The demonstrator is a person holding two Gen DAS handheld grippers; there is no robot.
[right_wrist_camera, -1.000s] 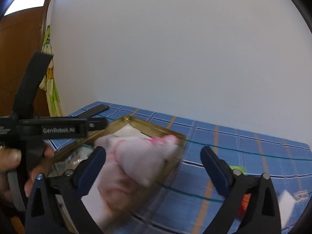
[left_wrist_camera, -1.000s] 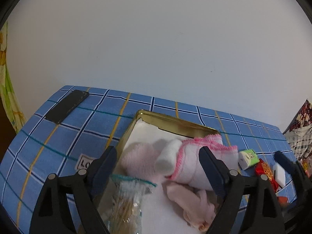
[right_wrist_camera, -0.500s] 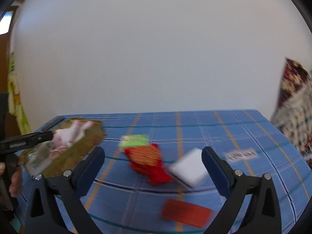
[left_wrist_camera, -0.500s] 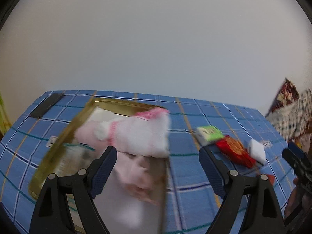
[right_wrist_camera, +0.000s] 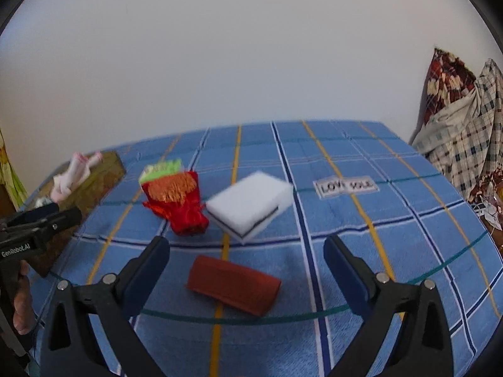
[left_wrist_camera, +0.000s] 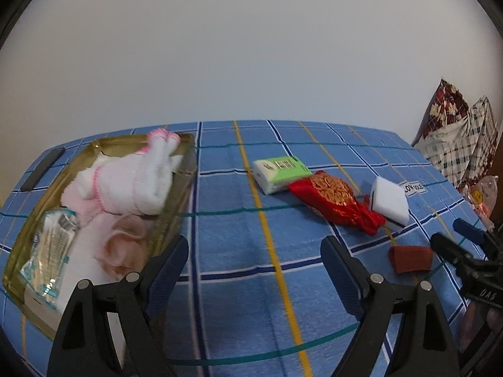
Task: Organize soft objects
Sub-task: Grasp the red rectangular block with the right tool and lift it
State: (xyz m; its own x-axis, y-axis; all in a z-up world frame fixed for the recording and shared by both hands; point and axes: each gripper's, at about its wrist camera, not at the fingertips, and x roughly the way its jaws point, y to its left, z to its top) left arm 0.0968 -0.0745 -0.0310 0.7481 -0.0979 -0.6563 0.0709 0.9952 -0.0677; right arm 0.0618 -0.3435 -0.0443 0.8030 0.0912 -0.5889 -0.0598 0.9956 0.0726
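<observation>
A gold tin tray point(left_wrist_camera: 185, 176) on the blue checked tablecloth holds a white cloth with pink trim point(left_wrist_camera: 135, 179), a pale pink cloth point(left_wrist_camera: 122, 245) and a clear packet point(left_wrist_camera: 50, 251). Right of it lie a green tissue pack point(left_wrist_camera: 279, 172), a red embroidered pouch point(left_wrist_camera: 336, 201), a white sponge point(left_wrist_camera: 389, 201) and a folded rust-red cloth point(left_wrist_camera: 410, 259). My left gripper point(left_wrist_camera: 254, 260) is open and empty beside the tray. My right gripper point(right_wrist_camera: 246, 260) is open and empty just above the rust-red cloth point(right_wrist_camera: 234, 284), with the sponge point(right_wrist_camera: 251, 207) and pouch point(right_wrist_camera: 176, 201) beyond.
A black flat object point(left_wrist_camera: 44, 169) lies at the table's far left corner. Patterned and plaid fabric point(right_wrist_camera: 462, 125) is piled off the table's right edge. A white wall stands behind the table. A "LOVE" label point(right_wrist_camera: 345, 186) is sewn on the cloth.
Both grippers have swung right, away from the tray. The left view now takes in the middle of the table; the right gripper has come close over the rust-red cloth.
</observation>
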